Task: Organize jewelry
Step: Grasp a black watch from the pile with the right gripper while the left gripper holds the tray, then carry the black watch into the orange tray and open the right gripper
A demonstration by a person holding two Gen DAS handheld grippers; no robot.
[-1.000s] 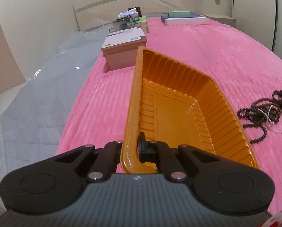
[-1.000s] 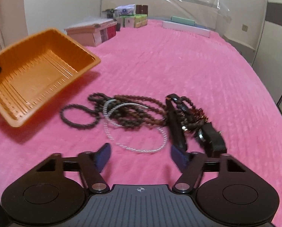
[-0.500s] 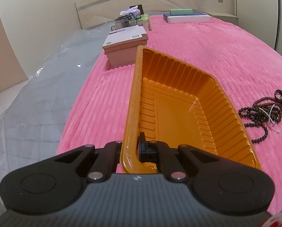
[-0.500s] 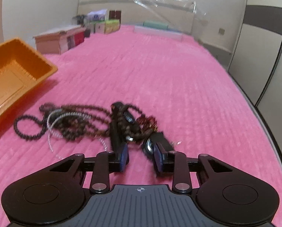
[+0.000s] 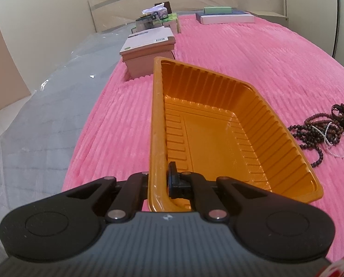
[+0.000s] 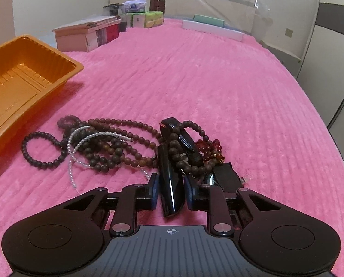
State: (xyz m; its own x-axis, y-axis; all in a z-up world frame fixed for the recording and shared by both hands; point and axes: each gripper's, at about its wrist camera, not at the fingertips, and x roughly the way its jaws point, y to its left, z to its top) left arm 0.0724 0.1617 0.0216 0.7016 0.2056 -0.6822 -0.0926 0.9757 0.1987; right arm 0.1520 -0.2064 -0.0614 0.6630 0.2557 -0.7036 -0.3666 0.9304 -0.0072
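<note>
My left gripper [image 5: 159, 182] is shut on the near rim of an empty orange plastic tray [image 5: 208, 136], which also shows at the left of the right wrist view [image 6: 17, 85]. A tangle of dark bead necklaces [image 6: 102, 143] with a thin pearl strand [image 6: 79, 138] lies on the pink bedspread, right of the tray in the left wrist view [image 5: 319, 131]. My right gripper [image 6: 170, 192] is closed around a black watch strap [image 6: 172, 184] at the pile's right end; a red bead bracelet [image 6: 208, 149] lies beside it.
A pink box [image 5: 148, 50] with a white lid stands behind the tray. Tissue packs and small boxes [image 6: 146, 16] and flat boxes [image 5: 225, 17] sit near the headboard. A grey plastic-covered strip [image 5: 44, 115] runs along the bed's left side.
My right gripper moved right over the pile to the black watch strap and closed on it. The tray in my left gripper stayed nearly still.
</note>
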